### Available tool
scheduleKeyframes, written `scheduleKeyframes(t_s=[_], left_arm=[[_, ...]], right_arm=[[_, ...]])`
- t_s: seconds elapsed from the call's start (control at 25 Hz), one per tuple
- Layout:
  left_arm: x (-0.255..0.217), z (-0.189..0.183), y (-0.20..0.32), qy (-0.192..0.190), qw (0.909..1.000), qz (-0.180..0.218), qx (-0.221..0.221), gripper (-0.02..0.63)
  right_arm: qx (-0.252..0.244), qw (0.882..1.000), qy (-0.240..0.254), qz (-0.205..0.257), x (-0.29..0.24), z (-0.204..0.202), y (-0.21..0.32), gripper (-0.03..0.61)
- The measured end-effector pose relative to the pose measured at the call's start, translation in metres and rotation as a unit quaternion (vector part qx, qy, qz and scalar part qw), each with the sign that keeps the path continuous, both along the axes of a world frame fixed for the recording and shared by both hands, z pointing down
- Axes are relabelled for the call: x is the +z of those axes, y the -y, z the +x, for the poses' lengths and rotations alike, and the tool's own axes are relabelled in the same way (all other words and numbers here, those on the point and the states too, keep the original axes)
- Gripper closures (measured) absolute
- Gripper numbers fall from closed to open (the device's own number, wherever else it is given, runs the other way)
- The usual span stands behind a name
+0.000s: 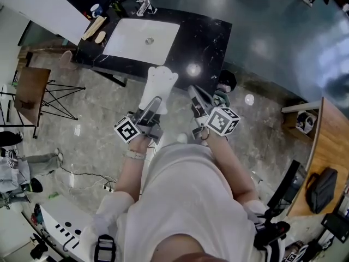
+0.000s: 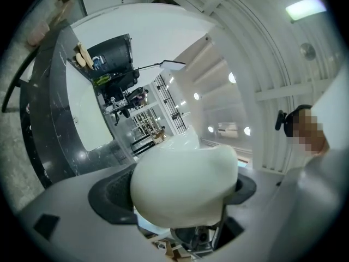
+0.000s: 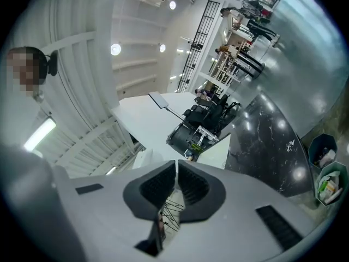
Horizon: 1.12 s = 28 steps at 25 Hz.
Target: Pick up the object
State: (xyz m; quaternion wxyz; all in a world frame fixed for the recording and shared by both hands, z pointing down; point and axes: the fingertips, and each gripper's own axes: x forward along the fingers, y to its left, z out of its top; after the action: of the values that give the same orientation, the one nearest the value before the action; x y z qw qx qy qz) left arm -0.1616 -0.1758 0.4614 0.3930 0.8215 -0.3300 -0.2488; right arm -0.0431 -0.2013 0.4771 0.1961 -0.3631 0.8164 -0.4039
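Note:
A white, smooth, tooth-shaped object (image 1: 159,85) is held in the air in front of the person, over the floor short of the black counter. My left gripper (image 1: 155,105) is shut on its lower end. In the left gripper view the white object (image 2: 185,182) fills the gap between the two dark pads (image 2: 109,194), which press on its sides. My right gripper (image 1: 196,96) is held beside it on the right, apart from it. In the right gripper view its jaws (image 3: 177,185) are shut with nothing between them.
A black marble counter (image 1: 207,37) with a white sink (image 1: 131,40) and a faucet (image 1: 145,3) lies ahead. Small bins (image 1: 224,83) stand on the floor by its right end. A wooden table (image 1: 330,146) is at the right, a folding table (image 1: 30,91) at the left.

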Motion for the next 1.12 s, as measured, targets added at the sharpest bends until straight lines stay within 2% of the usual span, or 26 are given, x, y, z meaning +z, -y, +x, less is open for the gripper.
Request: scheduleKeyframes(t_s=[0.16, 0.44, 0.76, 1.12], left_arm=[[0.007, -0.001, 0.002, -0.042, 0.9989, -0.022, -0.001, 0.179], [0.011, 0.002, 0.003, -0.063, 0.9974, -0.033, 0.006, 0.179], [0.012, 0.002, 0.004, -0.069, 0.9970, -0.034, 0.009, 0.179], [0.017, 0.005, 0.005, -0.074, 0.9961, -0.042, 0.022, 0.179]], right_arm=[[-0.002, 1.000, -0.001, 0.001, 0.000, 0.000, 0.002, 0.558], [0.002, 1.000, -0.003, 0.003, 0.001, 0.003, 0.001, 0.558], [-0.008, 1.000, 0.010, 0.001, 0.003, 0.001, -0.002, 0.560], [0.003, 1.000, 0.009, -0.005, 0.007, 0.003, -0.002, 0.560]])
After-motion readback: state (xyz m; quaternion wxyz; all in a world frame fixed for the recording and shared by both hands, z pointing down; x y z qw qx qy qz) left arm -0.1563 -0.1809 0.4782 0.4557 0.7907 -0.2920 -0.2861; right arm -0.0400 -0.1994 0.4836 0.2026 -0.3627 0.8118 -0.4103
